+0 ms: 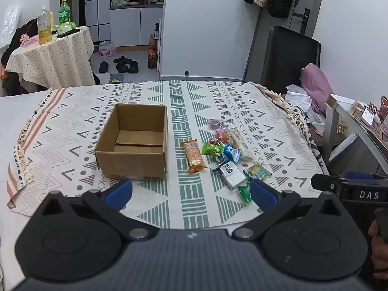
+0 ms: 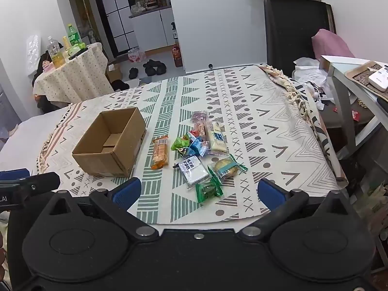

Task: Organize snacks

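Note:
An open cardboard box [image 1: 132, 145] [image 2: 110, 143] stands empty on the patterned cloth [image 1: 266, 126] [image 2: 266, 131]. To its right lie several wrapped snacks: an orange packet [image 1: 193, 156] [image 2: 160, 152], a green packet [image 1: 211, 148] [image 2: 180, 143], a blue one [image 1: 231, 152] [image 2: 198, 145], a white-and-black packet [image 1: 231, 173] [image 2: 192, 169], a small green one [image 1: 245, 192] [image 2: 208, 191]. My left gripper [image 1: 191, 192] hovers open near the cloth's front edge, nothing between its blue pads. My right gripper [image 2: 198, 191] is open above the small green packet, apart from it.
A small round table [image 1: 51, 55] [image 2: 72, 77] with bottles stands at the back left. Shoes [image 1: 123, 64] lie on the floor behind. A shelf [image 1: 359, 126] [image 2: 351, 84] and a dark chair [image 1: 291, 55] stand at the right. The other gripper shows at each view's edge.

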Action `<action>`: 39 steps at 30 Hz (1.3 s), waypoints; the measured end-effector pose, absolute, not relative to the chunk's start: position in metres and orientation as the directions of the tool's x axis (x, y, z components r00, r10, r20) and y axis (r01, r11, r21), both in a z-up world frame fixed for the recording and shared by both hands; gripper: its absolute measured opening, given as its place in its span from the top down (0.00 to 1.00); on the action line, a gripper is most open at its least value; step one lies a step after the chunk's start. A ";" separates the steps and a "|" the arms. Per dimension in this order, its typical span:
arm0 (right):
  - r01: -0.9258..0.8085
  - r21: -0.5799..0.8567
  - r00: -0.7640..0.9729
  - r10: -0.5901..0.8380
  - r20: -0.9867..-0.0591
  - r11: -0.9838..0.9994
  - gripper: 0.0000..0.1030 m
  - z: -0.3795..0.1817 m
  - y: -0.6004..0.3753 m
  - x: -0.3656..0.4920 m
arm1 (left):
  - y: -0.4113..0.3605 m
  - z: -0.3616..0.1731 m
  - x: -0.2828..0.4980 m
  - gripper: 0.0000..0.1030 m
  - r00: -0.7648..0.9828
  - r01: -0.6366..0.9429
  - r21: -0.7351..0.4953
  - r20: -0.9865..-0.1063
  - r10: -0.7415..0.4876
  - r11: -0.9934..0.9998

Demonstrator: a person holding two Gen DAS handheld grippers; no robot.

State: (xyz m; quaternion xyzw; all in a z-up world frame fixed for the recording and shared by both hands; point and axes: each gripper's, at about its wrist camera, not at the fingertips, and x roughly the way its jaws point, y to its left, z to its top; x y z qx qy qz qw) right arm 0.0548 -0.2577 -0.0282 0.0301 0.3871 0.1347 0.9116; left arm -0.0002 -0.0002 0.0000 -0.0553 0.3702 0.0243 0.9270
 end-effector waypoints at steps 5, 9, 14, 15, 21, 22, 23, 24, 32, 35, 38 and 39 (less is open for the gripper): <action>-0.221 0.153 0.662 0.263 -0.702 0.963 0.00 -0.028 -0.256 0.054 | -0.003 0.000 0.000 0.00 0.722 -0.080 -0.089 -0.691 -0.004 0.993; -0.221 0.150 0.662 0.261 -0.702 0.964 0.00 -0.028 -0.255 0.053 | -0.008 -0.005 -0.005 0.00 0.720 -0.069 -0.099 -0.694 -0.019 0.993; -0.220 0.149 0.662 0.260 -0.703 0.964 0.00 -0.028 -0.256 0.051 | -0.011 -0.004 -0.003 0.00 0.718 -0.058 -0.107 -0.695 -0.033 0.993; -0.220 0.149 0.662 0.260 -0.703 0.964 0.00 -0.028 -0.256 0.051 | -0.012 -0.004 -0.003 0.00 0.718 -0.058 -0.110 -0.696 -0.036 0.992; -0.220 0.146 0.662 0.258 -0.704 0.964 0.00 -0.029 -0.254 0.049 | -0.006 0.000 -0.003 0.00 0.716 -0.047 -0.130 -0.696 -0.057 0.990; -0.220 0.146 0.663 0.257 -0.703 0.965 0.00 -0.030 -0.253 0.049 | -0.007 0.000 -0.004 0.00 0.715 -0.047 -0.132 -0.696 -0.059 0.990; -0.220 0.145 0.664 0.257 -0.702 0.965 0.00 -0.030 -0.255 0.045 | -0.007 0.000 -0.004 0.00 0.716 -0.047 -0.134 -0.696 -0.060 0.990; -0.221 0.145 0.665 0.257 -0.702 0.965 0.00 -0.030 -0.256 0.045 | -0.007 0.000 -0.003 0.00 0.716 -0.048 -0.134 -0.696 -0.060 0.990; -0.218 0.139 0.667 0.251 -0.702 0.966 0.00 -0.021 -0.261 0.046 | -0.008 0.000 -0.002 0.00 0.715 -0.043 -0.135 -0.696 -0.064 0.990; -0.222 0.138 0.668 0.254 -0.700 0.965 0.00 -0.021 -0.261 0.046 | -0.009 0.001 -0.002 0.00 0.716 -0.041 -0.136 -0.695 -0.066 0.990; -0.223 0.131 0.667 0.250 -0.702 0.966 0.00 -0.020 -0.260 0.047 | -0.009 0.003 -0.003 0.00 0.720 -0.037 -0.141 -0.691 -0.071 0.989; -0.223 0.130 0.668 0.248 -0.702 0.966 0.00 -0.021 -0.259 0.047 | -0.010 0.003 -0.003 0.00 0.721 -0.036 -0.142 -0.690 -0.073 0.989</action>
